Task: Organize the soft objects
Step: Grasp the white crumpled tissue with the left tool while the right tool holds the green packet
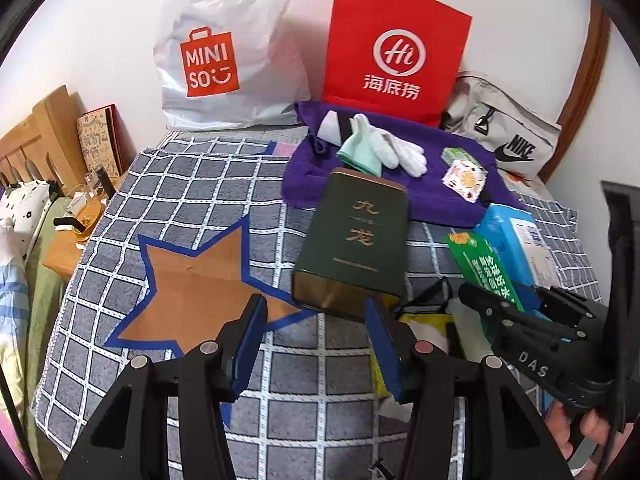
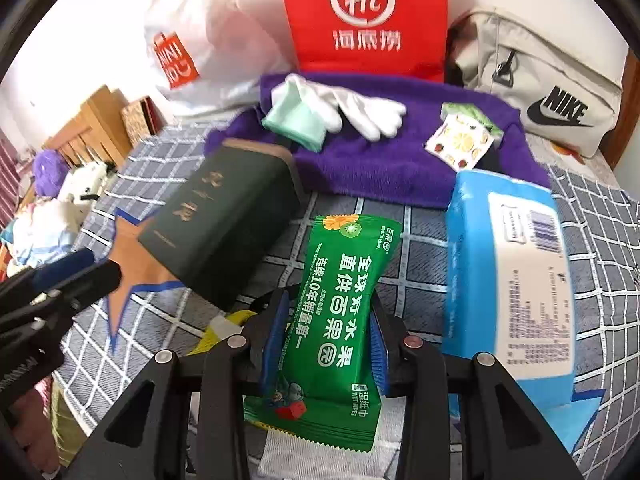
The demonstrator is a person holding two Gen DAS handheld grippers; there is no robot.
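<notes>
**Green wipes packet held over the checked cloth**

Blue-padded fingers of the left gripper stood apart in the left wrist view, with nothing between them, above a grey checked cloth bearing a brown star. A dark green tin lay just beyond the fingertips. Farther back, a purple towel carried white gloves, a mint cloth and two small sachets. A Miniso bag, a red paper bag and a Nike bag lined the wall. At the right edge, the right gripper was seen with a hand on its handle.

From the right wrist view, the right gripper was clamped on a green wet wipes packet, its pads pressing both sides, which pinched in at the middle. A blue tissue pack lay just to the right, the tin to the left, the towel behind.
</notes>
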